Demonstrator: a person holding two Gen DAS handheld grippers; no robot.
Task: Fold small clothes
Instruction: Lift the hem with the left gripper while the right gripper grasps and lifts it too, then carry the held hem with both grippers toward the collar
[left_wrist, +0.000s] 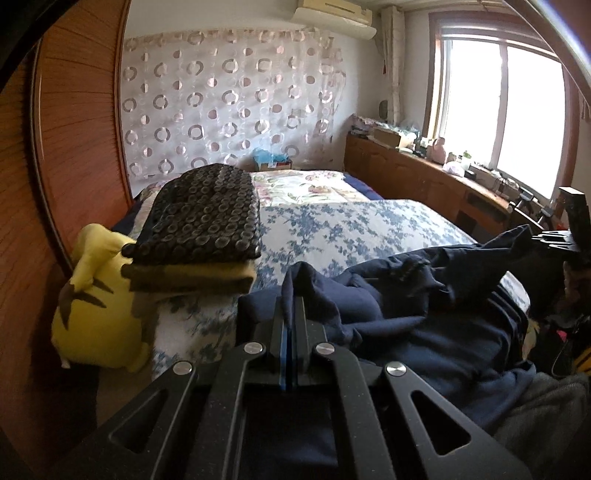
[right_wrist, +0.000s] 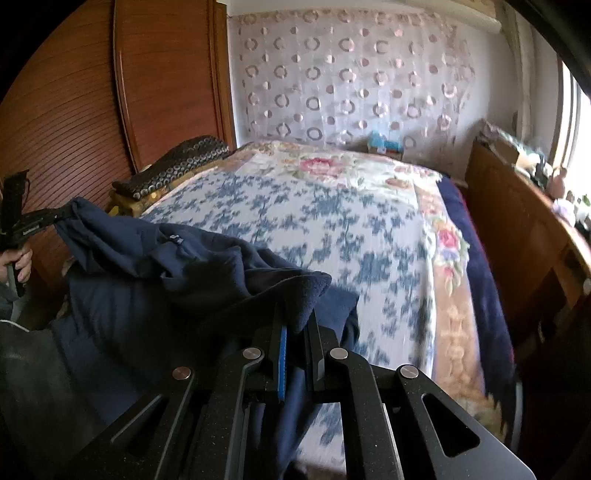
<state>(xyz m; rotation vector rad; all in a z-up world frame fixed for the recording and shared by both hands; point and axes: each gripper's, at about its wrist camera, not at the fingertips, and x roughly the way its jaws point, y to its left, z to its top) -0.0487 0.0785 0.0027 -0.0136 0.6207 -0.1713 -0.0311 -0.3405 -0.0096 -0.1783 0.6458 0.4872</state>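
Nearest, left gripper (left_wrist: 290, 317) pinched tight on an edge of navy garment (left_wrist: 424, 310); right gripper (right_wrist: 295, 325) clamped on a thick fleecy fold. Between them, slack over blue floral bedspread (right_wrist: 332, 206). Likely soft, limp, fairly weighty: best gripped at hems or corners. Farther back, folded dark pile (left_wrist: 203, 214).

Navy garment (left_wrist: 424, 295) on blue-floral white bedspread (right_wrist: 332, 221)

The left tool (left_wrist: 289, 314) had its jaws pressed together, pinching a fold of cloth between them. The right tool (right_wrist: 297, 325) was likewise clamped, its jaws slightly parted by thicker fabric. In the right wrist view, a hand (right_wrist: 18, 264) gripped the left tool's handle at the far left edge.
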